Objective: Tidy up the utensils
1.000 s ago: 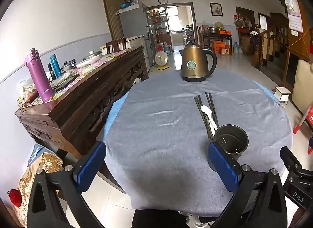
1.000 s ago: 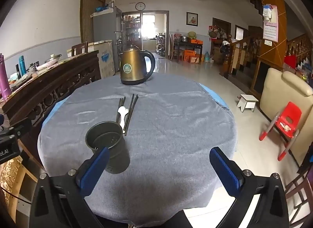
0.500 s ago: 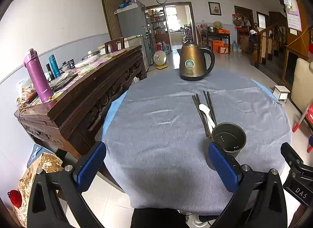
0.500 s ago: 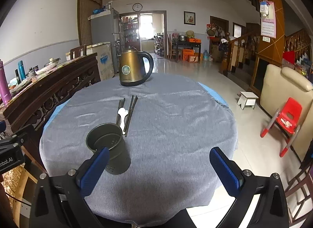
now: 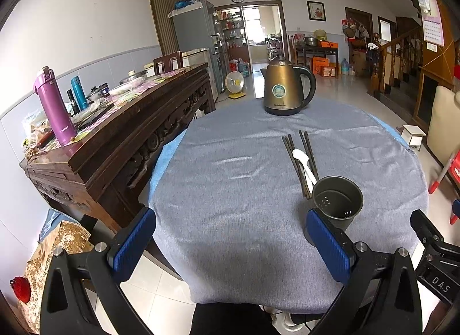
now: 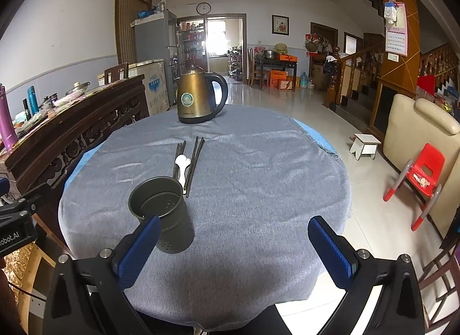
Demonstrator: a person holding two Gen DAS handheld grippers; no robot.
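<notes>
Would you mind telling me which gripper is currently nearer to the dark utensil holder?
Hard to separate. The utensil holder stands just past the right gripper's left finger, and equally just past the left gripper's right finger. Neither touches it.

A matt grey cloth (image 5: 230, 191) covers the table. The dark holder (image 6: 161, 208) looks like dull perforated metal – the kettle (image 6: 195, 99) a glossy bronze metal. The 1 white spoon (image 5: 302, 159) shines smoothly; the sideboard (image 5: 120, 133) is polished carved wood.
</notes>
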